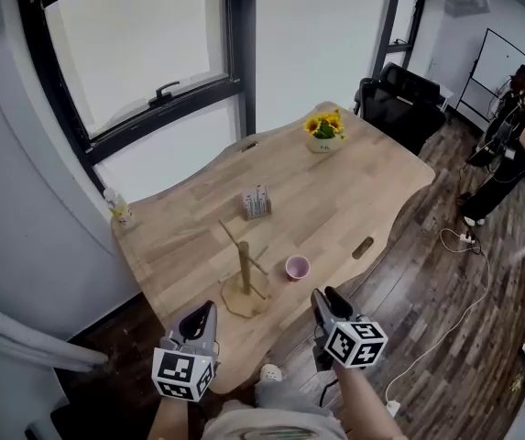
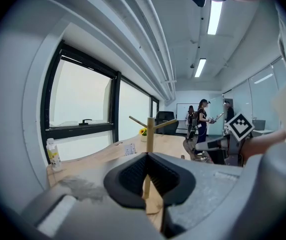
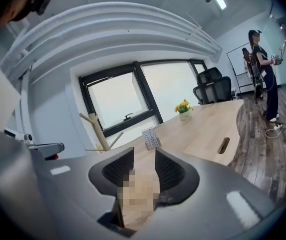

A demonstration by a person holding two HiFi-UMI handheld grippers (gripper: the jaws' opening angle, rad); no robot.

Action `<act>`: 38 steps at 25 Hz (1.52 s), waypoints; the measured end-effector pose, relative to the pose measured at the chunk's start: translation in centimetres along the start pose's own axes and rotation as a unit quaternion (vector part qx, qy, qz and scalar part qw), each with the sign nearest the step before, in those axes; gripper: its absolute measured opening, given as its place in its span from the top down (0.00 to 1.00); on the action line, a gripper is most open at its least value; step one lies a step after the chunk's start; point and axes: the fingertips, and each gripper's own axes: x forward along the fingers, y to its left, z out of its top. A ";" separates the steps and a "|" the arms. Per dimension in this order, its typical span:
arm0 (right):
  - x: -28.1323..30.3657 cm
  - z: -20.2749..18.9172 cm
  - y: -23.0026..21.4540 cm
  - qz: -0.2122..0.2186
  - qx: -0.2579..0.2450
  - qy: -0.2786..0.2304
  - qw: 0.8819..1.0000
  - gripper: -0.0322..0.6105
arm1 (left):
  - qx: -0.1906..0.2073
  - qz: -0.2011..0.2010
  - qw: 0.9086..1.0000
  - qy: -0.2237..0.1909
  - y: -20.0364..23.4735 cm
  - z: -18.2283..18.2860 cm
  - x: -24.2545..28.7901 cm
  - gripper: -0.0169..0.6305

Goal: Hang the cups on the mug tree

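A wooden mug tree (image 1: 244, 279) stands near the front edge of the wooden table (image 1: 344, 195), with bare pegs. It shows again in the left gripper view as the mug tree (image 2: 149, 128) and in the right gripper view as the mug tree (image 3: 97, 129). A small pink cup (image 1: 297, 268) sits upright on the table just right of the tree. My left gripper (image 1: 201, 318) (image 2: 146, 173) hovers before the tree, jaws almost together and empty. My right gripper (image 1: 328, 302) (image 3: 142, 168) is open and empty, a little short of the cup.
A pot of yellow flowers (image 1: 323, 131) stands at the table's far end and a small card holder (image 1: 257, 203) at its middle. A little bottle (image 1: 120, 211) is at the left corner by the window. Office chairs (image 1: 399, 94) and people (image 1: 509, 154) are at the right.
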 end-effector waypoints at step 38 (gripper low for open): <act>13.1 -10.4 -11.1 -0.073 0.324 0.130 0.934 0.92 | -0.041 0.079 0.996 0.031 5.7 -2.6 2.6 0.97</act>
